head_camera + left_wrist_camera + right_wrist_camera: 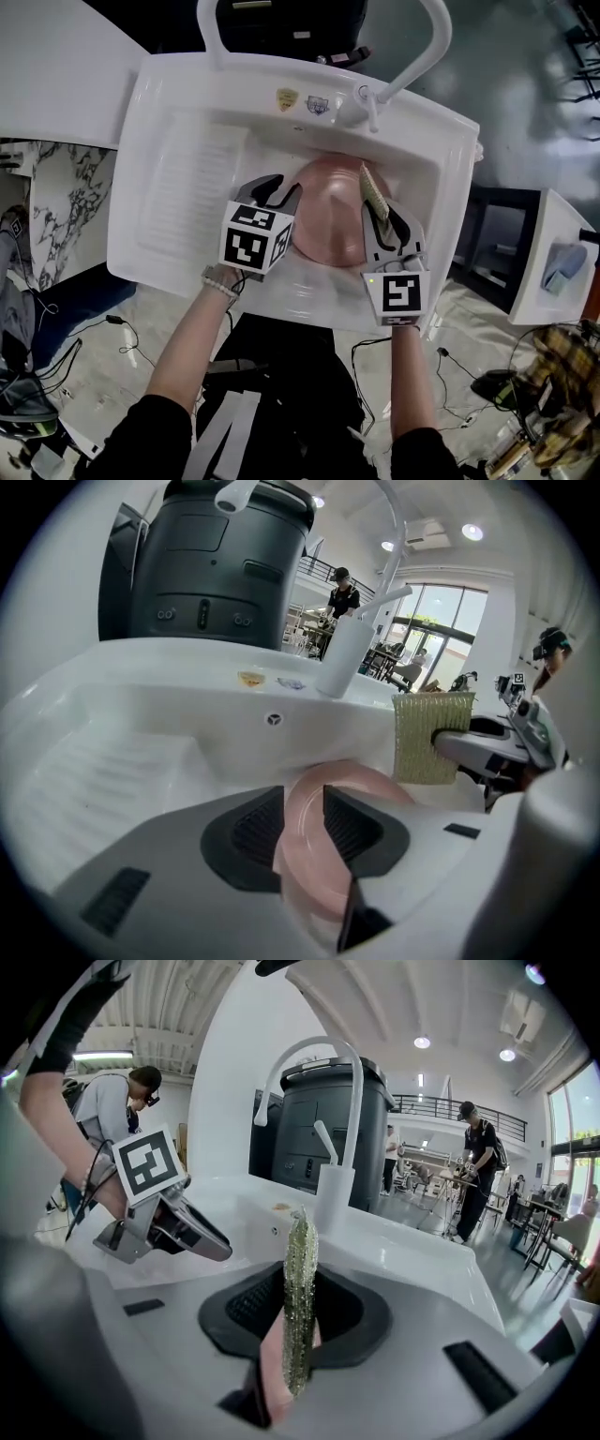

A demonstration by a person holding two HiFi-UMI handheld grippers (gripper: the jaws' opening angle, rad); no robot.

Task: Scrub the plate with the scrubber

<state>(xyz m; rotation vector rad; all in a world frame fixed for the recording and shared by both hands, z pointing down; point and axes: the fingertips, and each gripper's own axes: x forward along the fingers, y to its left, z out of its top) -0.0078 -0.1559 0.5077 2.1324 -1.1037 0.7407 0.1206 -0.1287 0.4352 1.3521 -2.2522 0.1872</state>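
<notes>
Head view first: where is the plate (328, 214)?

– Pink, down in the basin of the white sink (164, 94), below the faucet (417, 61) and between the two grippers.

And the left gripper (278, 193)?

– At the plate's left rim. In the left gripper view its jaws stand apart, with that rim running between the dark pads. I see no pad pressing on it, so I call the claw unclosed, holding nothing.

The right gripper (385, 221)?

– Clamped on the scrubber (373, 190), a thin yellow-green pad. The right gripper view shows it edge-on and upright, pinched between the pads and sticking out past the fingertips.

Does the scrubber touch the plate?

– It stands at the plate's right rim, flat side toward the pink face. Whether they meet, I cannot tell.

Anything else?

– A ribbed draining board (192, 202) fills the sink's left half.
</notes>
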